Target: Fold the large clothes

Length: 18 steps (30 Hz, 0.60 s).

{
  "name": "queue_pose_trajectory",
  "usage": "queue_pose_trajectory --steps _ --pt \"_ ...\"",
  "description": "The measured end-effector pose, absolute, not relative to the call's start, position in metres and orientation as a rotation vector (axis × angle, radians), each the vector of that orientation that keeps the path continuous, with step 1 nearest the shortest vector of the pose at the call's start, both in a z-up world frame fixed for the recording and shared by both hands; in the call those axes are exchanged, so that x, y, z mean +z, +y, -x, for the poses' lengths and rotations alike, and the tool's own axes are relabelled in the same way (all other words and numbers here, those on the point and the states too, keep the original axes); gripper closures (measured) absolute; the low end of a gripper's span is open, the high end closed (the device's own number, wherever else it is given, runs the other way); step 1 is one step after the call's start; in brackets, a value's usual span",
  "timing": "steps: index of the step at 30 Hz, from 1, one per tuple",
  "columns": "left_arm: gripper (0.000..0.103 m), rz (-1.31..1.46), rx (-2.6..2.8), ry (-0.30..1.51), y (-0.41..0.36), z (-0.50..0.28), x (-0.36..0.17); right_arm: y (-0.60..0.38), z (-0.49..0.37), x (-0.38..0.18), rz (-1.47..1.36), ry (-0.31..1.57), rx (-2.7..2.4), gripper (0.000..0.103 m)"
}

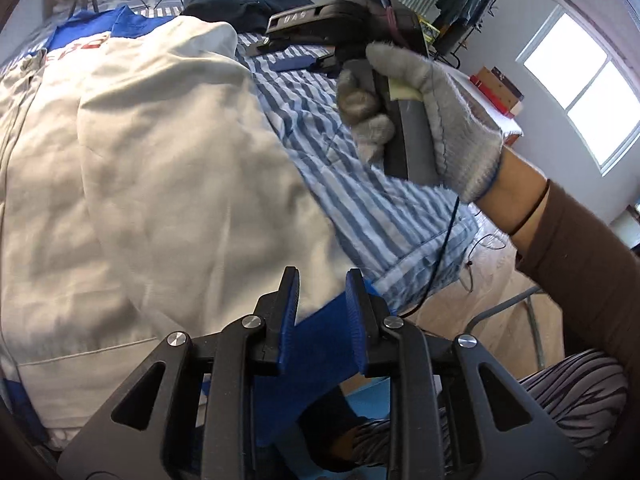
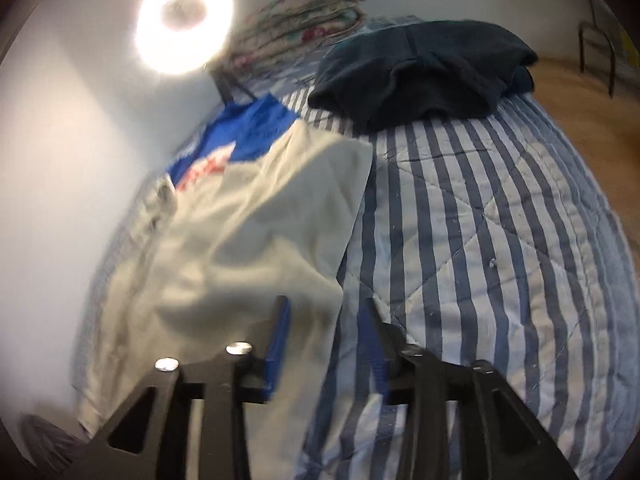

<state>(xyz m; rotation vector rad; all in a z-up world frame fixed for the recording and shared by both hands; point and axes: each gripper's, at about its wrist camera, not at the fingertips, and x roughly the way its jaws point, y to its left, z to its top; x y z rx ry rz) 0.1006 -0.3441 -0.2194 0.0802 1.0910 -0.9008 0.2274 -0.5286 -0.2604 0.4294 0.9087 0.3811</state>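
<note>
From the left wrist view, the cream cotton jacket with blue shoulder panels and red lettering (image 1: 140,152) lies spread on the blue-and-white striped quilted bed cover (image 1: 360,184). Its long axis runs from the near hem up to the far collar, so the collar end points away from the camera, toward the upper left. The jacket's right-hand side is folded inward, leaving a slanting edge. The left claw (image 1: 325,300) stands at the near hem, its blue ribbed pads apart; the jacket's blue hem band (image 1: 320,344) sits in the gap between them, though whether either pad touches it cannot be told. To the upper right, a grey knitted glove on the person's right hand (image 1: 432,120) grips the handle of the other tool above the bed cover, beside the jacket's folded edge.

From the right wrist view, somewhat blurred, the jacket (image 2: 248,232) again stretches lengthwise away, blue shoulders farthest. The right claw (image 2: 326,340) hangs over the jacket's right edge, pads apart and nothing pinched; cream cloth lies under the left pad, striped cover (image 2: 480,240) under the right. A dark navy folded garment (image 2: 424,76) rests well beyond.
</note>
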Motion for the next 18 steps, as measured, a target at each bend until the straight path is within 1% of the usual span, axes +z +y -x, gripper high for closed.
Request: queue_pose_trajectory --steps 4,6,10,16,17,18 --pt "0.080 -0.134 -0.889 1.120 -0.351 -0.097 -0.238 -0.543 -0.244 -0.260 -0.542 0.898 0.390 0.057" --pt "0.080 -0.156 -0.893 1.116 -0.355 -0.095 -0.244 -0.551 -0.257 -0.258 -0.586 0.874 0.379 0.052" --pt "0.080 -0.183 -0.915 1.126 -0.358 -0.097 -0.252 -0.562 -0.296 -0.263 -0.675 0.855 0.365 0.049" --pt "0.080 -0.198 -0.948 1.137 -0.364 -0.100 -0.257 -0.550 -0.350 -0.292 -0.729 0.896 0.393 0.048" --pt "0.080 -0.196 -0.954 1.138 -0.363 -0.101 -0.257 -0.544 -0.357 -0.296 -0.738 0.902 0.401 0.049" --pt "0.080 -0.193 -0.958 1.139 -0.362 -0.100 -0.257 -0.541 -0.361 -0.298 -0.749 0.896 0.416 0.051"
